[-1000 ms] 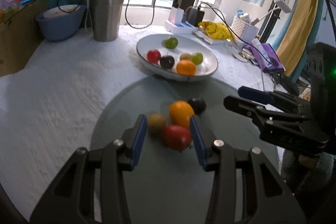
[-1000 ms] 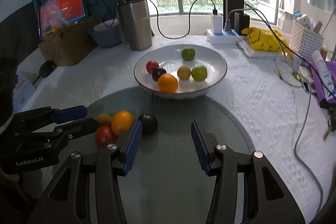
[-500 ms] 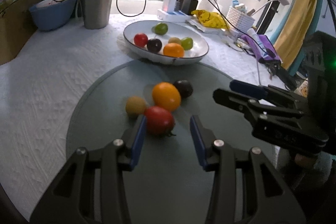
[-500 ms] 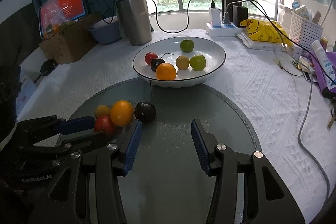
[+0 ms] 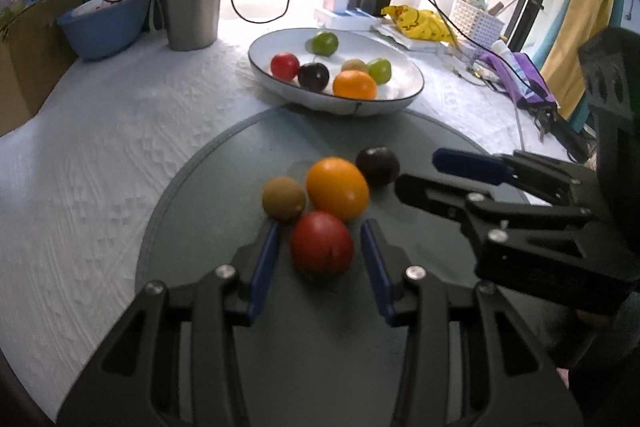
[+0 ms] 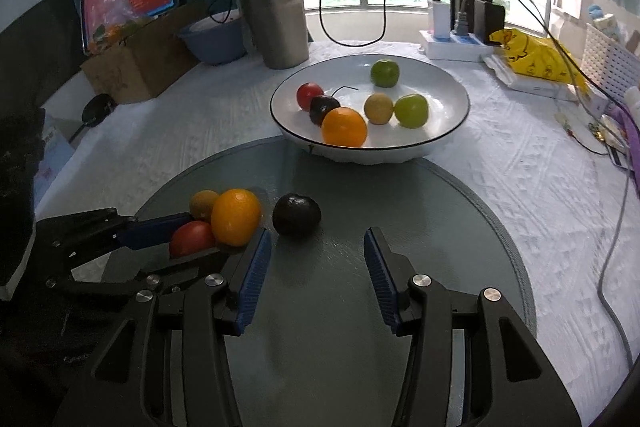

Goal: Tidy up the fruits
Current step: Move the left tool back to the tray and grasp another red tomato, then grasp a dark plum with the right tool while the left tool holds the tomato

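Four fruits lie on a round grey mat (image 5: 320, 339): a red tomato (image 5: 321, 242), an orange (image 5: 337, 188), a brown kiwi (image 5: 283, 197) and a dark plum (image 5: 377, 165). My left gripper (image 5: 320, 239) is open with its blue pads on either side of the tomato, not touching it. My right gripper (image 6: 318, 247) is open and empty, just short of the plum (image 6: 296, 214), with the orange (image 6: 235, 216) to its left. A white bowl (image 6: 440, 131) behind the mat holds several fruits.
A steel tumbler (image 6: 275, 15), a blue bowl (image 6: 214, 39) and a cardboard box (image 6: 132, 67) stand at the back left. A power strip (image 6: 452, 43), yellow bag (image 6: 536, 55), white basket and cables sit at the back right on the white tablecloth.
My left gripper has drawn back and shifted, so the tomato now sits centred between its open fingers. My right gripper has come closer to the plum.
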